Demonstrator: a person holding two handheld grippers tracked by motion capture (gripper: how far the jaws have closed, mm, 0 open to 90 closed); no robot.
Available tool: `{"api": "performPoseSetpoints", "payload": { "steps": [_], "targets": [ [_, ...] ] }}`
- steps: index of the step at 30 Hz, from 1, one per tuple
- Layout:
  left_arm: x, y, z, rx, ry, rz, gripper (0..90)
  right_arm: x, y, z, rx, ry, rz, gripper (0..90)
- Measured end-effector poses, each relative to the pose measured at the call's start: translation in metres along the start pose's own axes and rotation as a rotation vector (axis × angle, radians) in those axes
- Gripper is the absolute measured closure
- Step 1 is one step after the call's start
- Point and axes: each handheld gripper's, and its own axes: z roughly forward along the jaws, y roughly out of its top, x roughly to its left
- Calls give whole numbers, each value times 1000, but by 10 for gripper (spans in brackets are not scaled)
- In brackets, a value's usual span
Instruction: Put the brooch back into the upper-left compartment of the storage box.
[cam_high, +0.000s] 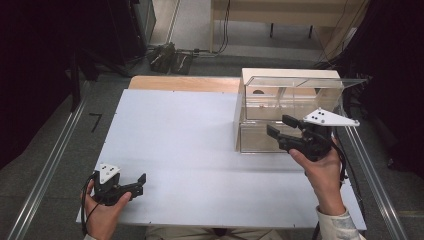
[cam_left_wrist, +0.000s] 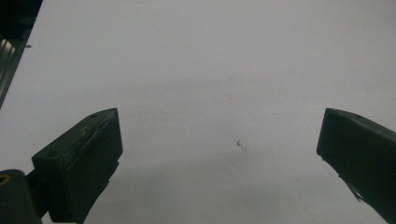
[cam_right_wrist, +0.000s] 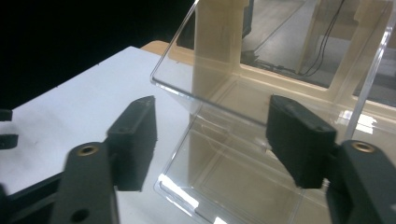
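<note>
While our right gripper (cam_high: 276, 126) stands released before the clear drawer box (cam_high: 287, 107), nothing is grasped yet. Our left gripper (cam_high: 138, 182) rests released on the tabletop (cam_high: 190, 150).

Grey floor (cam_high: 55, 150), black curtains (cam_high: 40, 50), wooden bench (cam_high: 280, 15).

one clear plastic box (cam_high: 280, 112), two claws, one white table (cam_high: 190, 150)

Dim room, dark surround; table (cam_high: 190, 145) evenly lit; glare on clear box (cam_right_wrist: 261, 107); near jaws soft-focus.
</note>
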Motion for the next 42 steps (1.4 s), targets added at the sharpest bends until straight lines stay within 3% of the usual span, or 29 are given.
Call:
{"api": "performPoseSetpoints", "payload": {
  "steps": [7,14,24,32,42],
  "targets": [
    [0,0,0,0,0,0,12,5,-24,-11,-19,-40,-28,241],
    [-1,0,0,6,0,6,12,-2,-46,-21,-20,-68,-7,198],
    [-1,0,0,0,-2,4,12,-14,-88,-24,39,-144,11,160],
    [-2,0,0,4,-4,9,12,-29,-122,-31,91,-207,53,151],
    [-1,0,0,2,-6,10,12,-38,-139,-31,128,-229,87,143]
  ]
}}
